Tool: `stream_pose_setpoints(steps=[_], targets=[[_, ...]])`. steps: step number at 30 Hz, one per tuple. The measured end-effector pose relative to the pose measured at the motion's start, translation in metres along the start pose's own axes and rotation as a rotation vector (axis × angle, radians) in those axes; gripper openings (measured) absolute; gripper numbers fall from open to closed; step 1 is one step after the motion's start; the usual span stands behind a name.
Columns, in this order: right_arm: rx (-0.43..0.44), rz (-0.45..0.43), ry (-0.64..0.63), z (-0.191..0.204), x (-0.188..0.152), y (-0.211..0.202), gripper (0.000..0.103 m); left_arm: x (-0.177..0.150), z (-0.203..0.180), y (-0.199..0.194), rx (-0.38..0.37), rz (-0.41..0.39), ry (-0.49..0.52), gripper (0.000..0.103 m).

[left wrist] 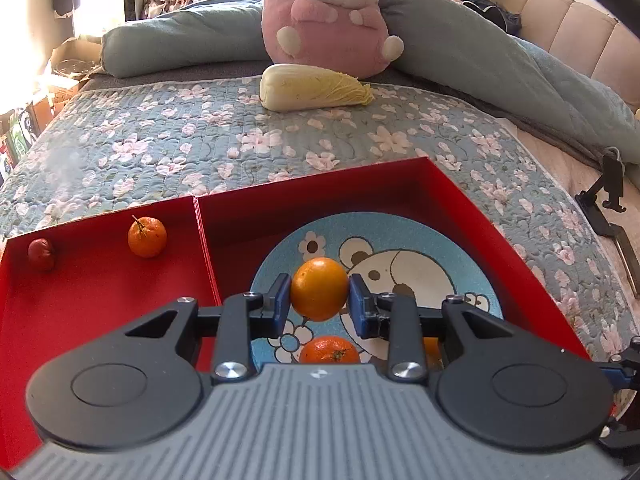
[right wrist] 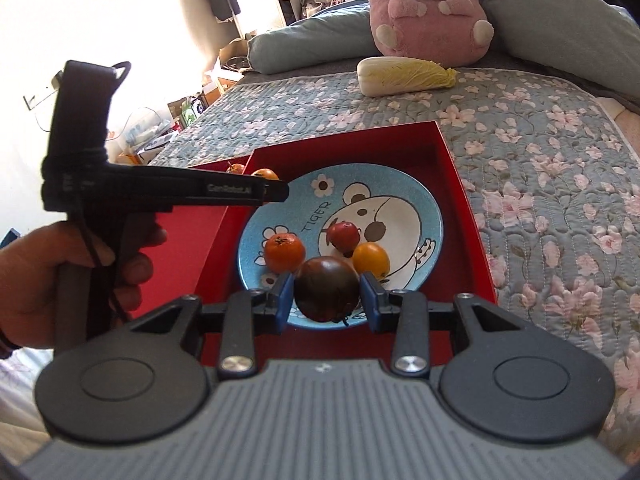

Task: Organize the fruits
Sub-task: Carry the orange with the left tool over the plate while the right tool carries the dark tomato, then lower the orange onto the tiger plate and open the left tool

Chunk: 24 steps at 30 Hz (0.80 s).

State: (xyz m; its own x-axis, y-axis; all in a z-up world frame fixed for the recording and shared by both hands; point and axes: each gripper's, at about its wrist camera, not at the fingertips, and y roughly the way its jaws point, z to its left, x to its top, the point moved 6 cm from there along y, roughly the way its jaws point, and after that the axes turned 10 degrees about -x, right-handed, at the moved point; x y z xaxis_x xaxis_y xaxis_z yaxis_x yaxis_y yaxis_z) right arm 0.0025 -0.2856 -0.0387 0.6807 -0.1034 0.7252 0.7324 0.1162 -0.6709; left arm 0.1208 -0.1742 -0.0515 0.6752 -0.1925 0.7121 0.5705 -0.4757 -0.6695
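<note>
A: What is the left hand-held gripper point(left wrist: 319, 295) carrying?

B: It is clamping a smooth orange fruit point(left wrist: 319, 289) between its blue pads, hovering over the bear-print plate point(left wrist: 472, 280) that is sitting in the right compartment of the red box point(left wrist: 452, 196). A tangerine point(left wrist: 330, 351) is lying on the plate just beneath it.

A: And the left compartment?

B: A stemmed tangerine point(left wrist: 147, 237) is resting near its far wall, with a small red fruit point(left wrist: 41, 254) sitting by the far left corner.

A: What is the right hand-held gripper point(right wrist: 327, 295) doing?

B: It is gripping a dark, nearly black round fruit point(right wrist: 327, 289) over the near rim of the plate point(right wrist: 424, 208). Behind it an orange tangerine point(right wrist: 284, 253), a red fruit point(right wrist: 343, 235) and a yellow-orange fruit point(right wrist: 371, 259) are sitting close together on the plate.

A: Where is the box lying?

B: On the floral quilt point(left wrist: 208, 140) of the bed, near its foot edge, with a napa cabbage point(left wrist: 316, 87) and a pink plush toy point(left wrist: 328, 20) sitting further up.
</note>
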Motion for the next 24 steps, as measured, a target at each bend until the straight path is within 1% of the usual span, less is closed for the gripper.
stream_pose_setpoints(steps=[7,12,14,16,18,21,24], targets=[[0.001,0.014,-0.003,0.002,0.0,0.006,0.04,0.0,0.002,0.018,-0.002,0.023,0.013,0.036],[-0.004,0.012,0.008,0.0,0.001,0.009,0.04,-0.003,0.0,0.022,-0.006,0.037,0.022,0.036],[-0.007,0.006,0.015,-0.001,0.003,0.01,0.04,-0.004,0.0,0.021,-0.007,0.036,0.021,0.042],[-0.01,-0.002,0.033,-0.003,0.007,0.013,0.04,-0.004,0.0,0.018,-0.014,0.024,0.021,0.055],[-0.016,-0.011,0.049,-0.004,0.012,0.017,0.04,-0.004,-0.002,0.015,-0.016,0.016,0.028,0.059],[-0.035,-0.026,0.048,-0.003,0.019,0.026,0.04,-0.004,-0.004,0.008,-0.028,0.014,0.039,0.059],[-0.052,-0.026,0.043,-0.002,0.027,0.038,0.04,-0.003,-0.003,-0.008,-0.041,-0.006,0.056,0.059]])
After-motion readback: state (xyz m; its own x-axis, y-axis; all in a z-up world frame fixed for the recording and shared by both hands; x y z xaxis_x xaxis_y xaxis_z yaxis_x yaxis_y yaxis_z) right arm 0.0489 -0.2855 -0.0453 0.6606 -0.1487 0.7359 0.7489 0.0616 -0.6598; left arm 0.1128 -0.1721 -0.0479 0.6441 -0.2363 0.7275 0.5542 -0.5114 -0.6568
